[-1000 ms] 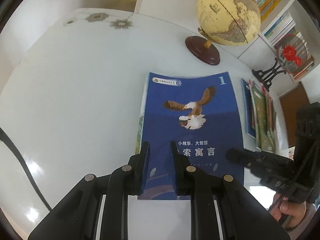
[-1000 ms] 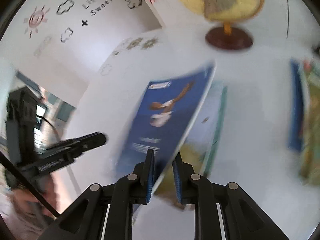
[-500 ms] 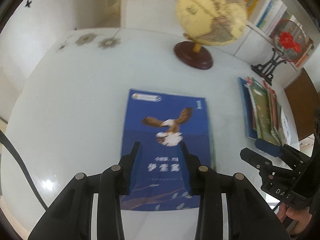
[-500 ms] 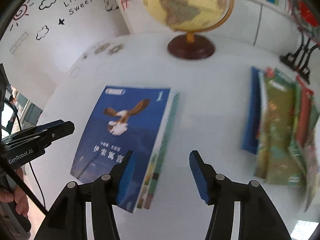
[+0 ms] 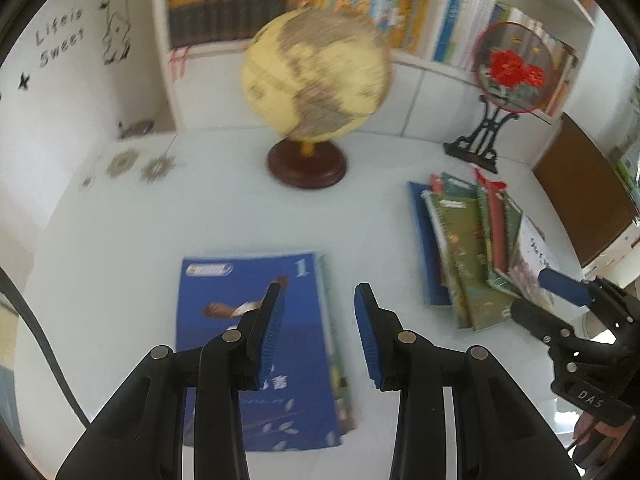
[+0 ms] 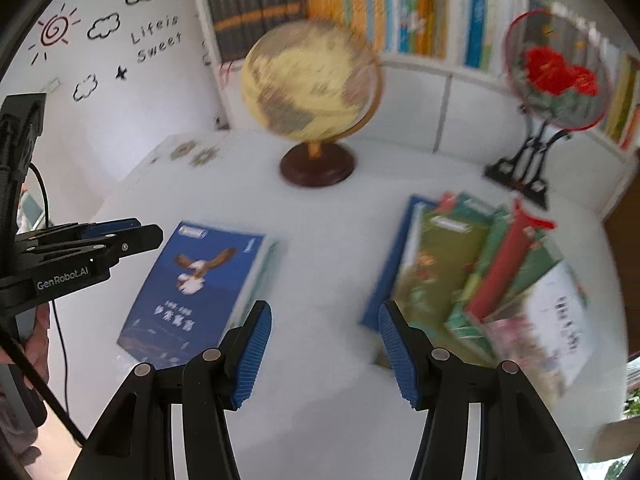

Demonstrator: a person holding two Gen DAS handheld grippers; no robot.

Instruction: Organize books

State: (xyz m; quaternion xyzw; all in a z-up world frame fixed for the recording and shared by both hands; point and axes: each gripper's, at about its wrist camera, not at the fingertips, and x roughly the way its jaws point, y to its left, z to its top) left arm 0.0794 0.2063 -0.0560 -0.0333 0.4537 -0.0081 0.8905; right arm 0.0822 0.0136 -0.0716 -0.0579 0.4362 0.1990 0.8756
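White counter spreads below us, globe at its back; fanned books sprawl rightward — probably awaiting stacking. Nearer, the blue book lies flat. Our left gripper and right gripper hover, jaws apart, empty.

a yellow globe on a dark round base stands on the white table at my twelve o'clock. at two o'clock a round red-flower fan sits upright in a black stand. behind them runs a white bookshelf. at ten o'clock the wall carries black lettering and doodles.
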